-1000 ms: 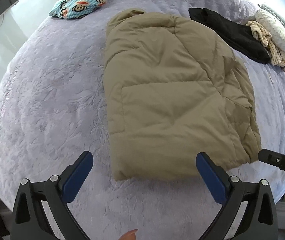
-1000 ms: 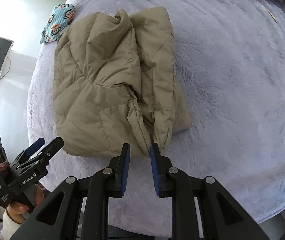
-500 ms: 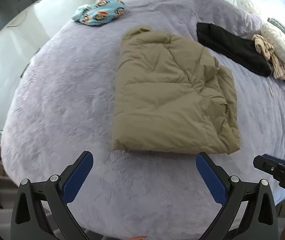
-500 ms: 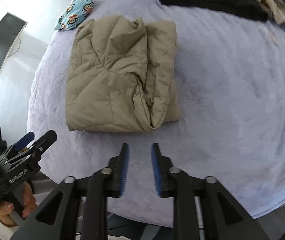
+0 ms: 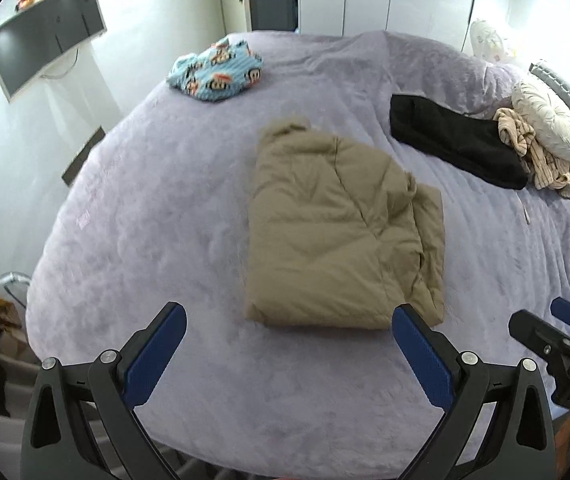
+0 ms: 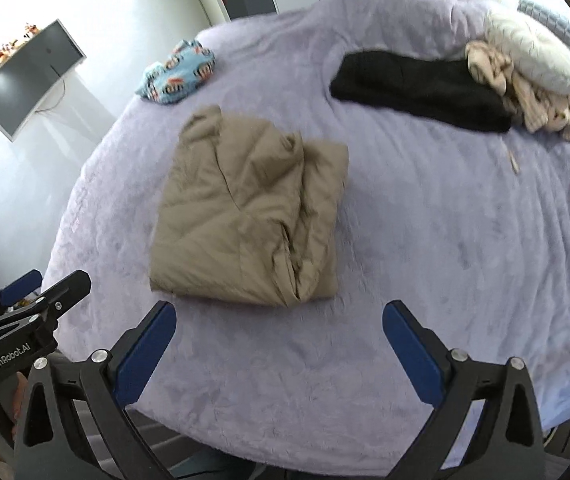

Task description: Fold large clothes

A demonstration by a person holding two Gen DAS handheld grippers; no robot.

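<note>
In the left wrist view, the folded tan jacket [image 5: 341, 236] is seen at the centre of the frame on the lilac bed cover [image 5: 145, 208]. The left gripper [image 5: 287, 354] is held spread wide along the lower edge, nothing between its blue pads. A black garment [image 5: 453, 140] is seen at upper right.

In the right wrist view, the jacket [image 6: 245, 216] is seen left of centre. The right gripper [image 6: 279, 350], whose jaws have just been opening, is held wide and empty below it.
</note>
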